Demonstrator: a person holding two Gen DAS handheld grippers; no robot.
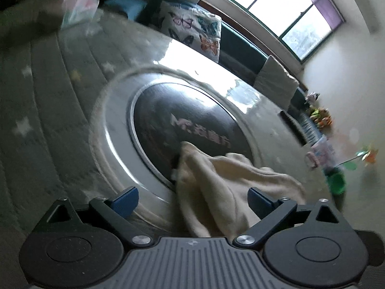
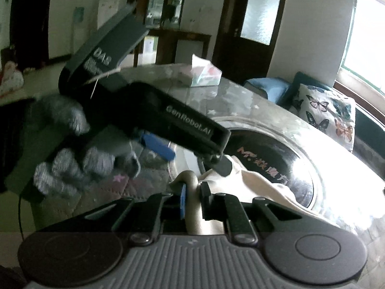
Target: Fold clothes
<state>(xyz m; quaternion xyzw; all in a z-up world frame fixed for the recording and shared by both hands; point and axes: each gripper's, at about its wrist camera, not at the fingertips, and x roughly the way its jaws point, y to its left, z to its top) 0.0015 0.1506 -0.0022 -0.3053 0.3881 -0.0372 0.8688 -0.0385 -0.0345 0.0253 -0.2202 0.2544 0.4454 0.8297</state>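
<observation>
A cream cloth (image 1: 211, 183) lies crumpled on the dark round turntable (image 1: 168, 120) of a glass-topped table (image 1: 72, 91). My left gripper (image 1: 192, 200) is open, its blue pads (image 1: 125, 201) wide apart, and the cloth lies under and between them without being pressed. In the right wrist view my right gripper (image 2: 193, 198) is shut on a raised fold of the cream cloth (image 2: 255, 180). Just beyond it a grey-gloved hand (image 2: 72, 168) holds the left gripper (image 2: 192, 156) over the cloth, jaws wide.
A tissue pack (image 2: 205, 73) sits at the table's far side. A butterfly pillow (image 1: 195, 31) and a blue cushion (image 2: 267, 85) lie on a bench under the window (image 1: 288, 7). Toys and a green cup (image 1: 336, 183) stand to the right.
</observation>
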